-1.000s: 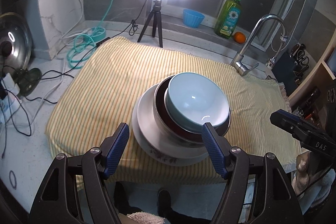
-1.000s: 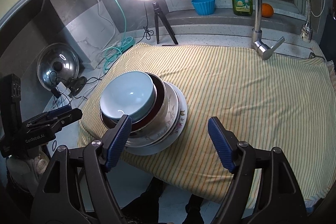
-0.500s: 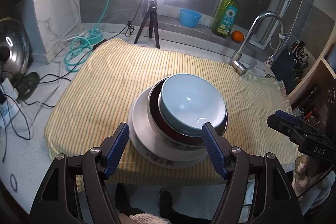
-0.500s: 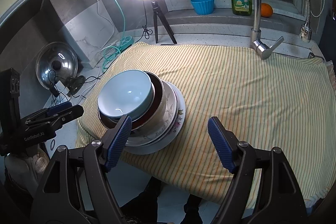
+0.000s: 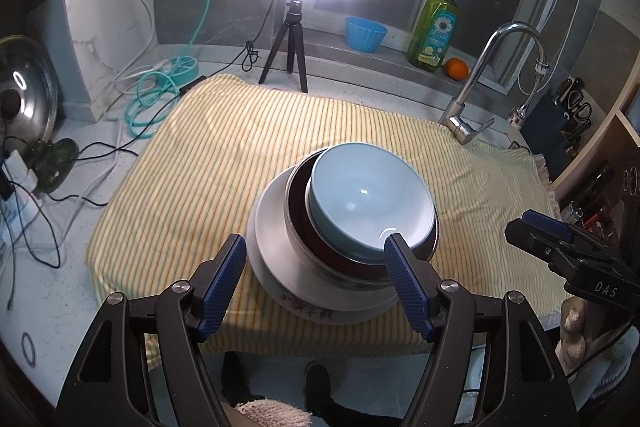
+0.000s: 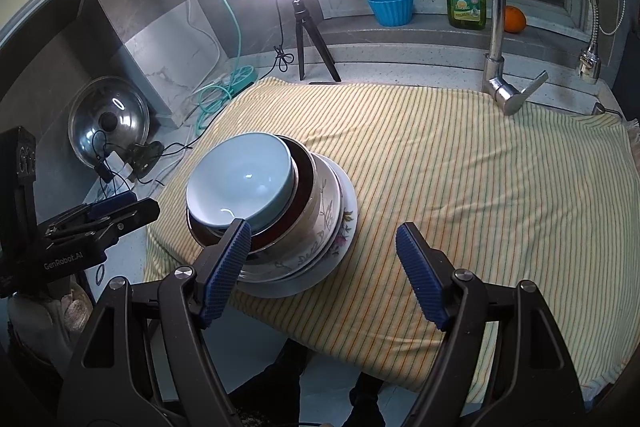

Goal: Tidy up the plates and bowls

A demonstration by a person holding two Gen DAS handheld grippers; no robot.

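A stack of dishes sits on the striped cloth (image 5: pixel 224 147): a pale blue bowl (image 5: pixel 370 199) mouth-up in a dark bowl (image 5: pixel 304 223) on a white plate (image 5: pixel 272 247), round, with no long axis. Only the right view shows the flowered bowl (image 6: pixel 326 205), at 3 o'clock. The left gripper (image 5: pixel 314 281) and right gripper (image 6: pixel 322 271) gape wide, empty.

Black gripper (image 5: pixel 312 283) frames, ribbed blue jaws
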